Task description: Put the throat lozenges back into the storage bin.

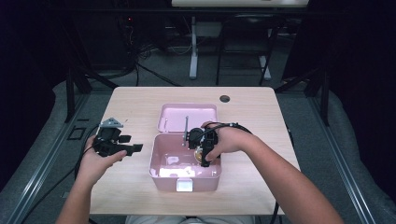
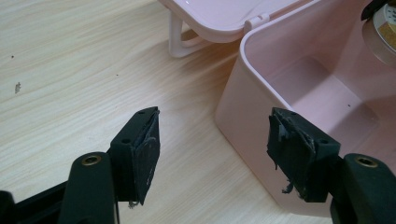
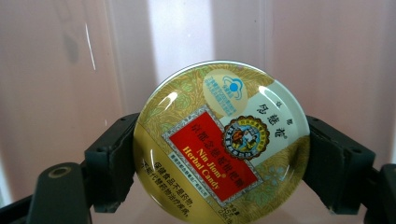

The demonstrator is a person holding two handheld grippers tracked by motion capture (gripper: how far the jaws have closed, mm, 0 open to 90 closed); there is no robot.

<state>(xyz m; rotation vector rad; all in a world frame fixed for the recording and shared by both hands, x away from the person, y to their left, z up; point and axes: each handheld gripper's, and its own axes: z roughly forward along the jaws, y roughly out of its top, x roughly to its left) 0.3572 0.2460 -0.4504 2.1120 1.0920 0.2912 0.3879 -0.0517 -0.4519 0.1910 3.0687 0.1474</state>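
candy tin [image 3: 221, 142] clamped between right tongs [image 3: 219, 163] over pink box [image 1: 159, 161]; left tongs [image 2: 212, 156] agape, empty

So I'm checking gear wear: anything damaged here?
Yes: the left gripper pads look frayed, with torn bits hanging off their edges. The tin and pink box look intact.

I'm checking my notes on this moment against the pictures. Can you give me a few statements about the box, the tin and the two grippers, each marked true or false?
1. The right gripper is shut on the candy tin. True.
2. The pink box has its lid closed. False: the lid lies open behind it.
3. The left gripper holds the box wall. False: it is open and holds nothing.
4. The tin is held over the box's inside. True.
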